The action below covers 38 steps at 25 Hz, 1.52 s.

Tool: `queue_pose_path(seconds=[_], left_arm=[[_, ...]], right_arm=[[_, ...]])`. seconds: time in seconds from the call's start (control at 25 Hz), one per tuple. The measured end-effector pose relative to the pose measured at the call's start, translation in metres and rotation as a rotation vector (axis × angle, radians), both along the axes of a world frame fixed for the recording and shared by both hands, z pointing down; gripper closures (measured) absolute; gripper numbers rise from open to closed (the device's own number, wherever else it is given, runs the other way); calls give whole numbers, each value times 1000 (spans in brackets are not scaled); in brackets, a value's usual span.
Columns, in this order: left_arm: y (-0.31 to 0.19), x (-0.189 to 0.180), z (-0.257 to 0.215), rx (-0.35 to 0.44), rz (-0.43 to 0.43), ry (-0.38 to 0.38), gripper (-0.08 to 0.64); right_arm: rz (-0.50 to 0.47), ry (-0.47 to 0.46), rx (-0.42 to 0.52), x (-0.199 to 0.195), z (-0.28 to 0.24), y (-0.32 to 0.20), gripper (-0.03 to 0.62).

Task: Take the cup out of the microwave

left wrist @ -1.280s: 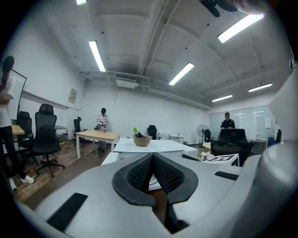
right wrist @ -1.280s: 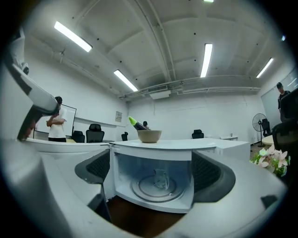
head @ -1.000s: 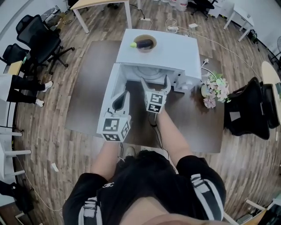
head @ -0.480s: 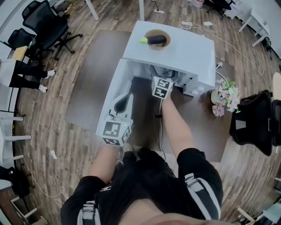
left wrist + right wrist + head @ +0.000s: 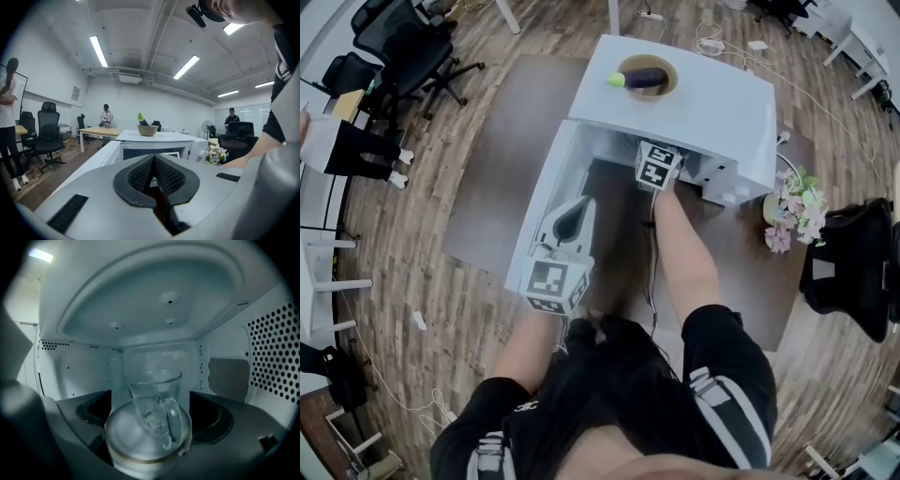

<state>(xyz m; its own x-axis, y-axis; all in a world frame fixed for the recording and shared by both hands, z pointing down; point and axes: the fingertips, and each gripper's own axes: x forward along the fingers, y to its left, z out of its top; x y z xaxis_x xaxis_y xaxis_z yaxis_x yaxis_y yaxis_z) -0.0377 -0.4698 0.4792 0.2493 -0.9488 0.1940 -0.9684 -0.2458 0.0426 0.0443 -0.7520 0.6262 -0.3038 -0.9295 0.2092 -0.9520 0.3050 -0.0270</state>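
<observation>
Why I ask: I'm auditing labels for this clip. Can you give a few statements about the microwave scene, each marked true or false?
1. The glass cup stands between the parted jaws of the right hand-held gripper. True.
2. The left hand-held gripper is wide open. False: its jaws are together, with nothing between them.
3. The cup lies on its side. False: it stands upright on the turntable plate.
4. A bowl holding an eggplant sits on top of the microwave. True.
5. The microwave door is shut. False: it is open.
</observation>
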Motion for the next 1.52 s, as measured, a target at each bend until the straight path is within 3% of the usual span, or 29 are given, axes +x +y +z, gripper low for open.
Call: queue_pose_path(seconds=[0.2, 0.28, 0.4, 0.84, 1.24, 1.52], left_arm=[[0, 6, -3, 13, 18, -53, 557], [1, 6, -2, 11, 17, -56, 557], [3, 4, -1, 6, 11, -49, 557], [11, 8, -2, 8, 32, -48, 557], [23, 25, -19, 40, 100, -18, 557], [40, 34, -49, 94, 159, 16, 557]], right_arm=[[37, 35, -14, 4, 2, -5, 112], [63, 73, -19, 9, 4, -7, 200], [72, 99, -22, 10, 4, -6, 255], [66, 69, -35, 23, -4, 48, 268], [35, 10, 4, 32, -35, 179, 270], [17, 32, 79, 54, -97, 267, 272]])
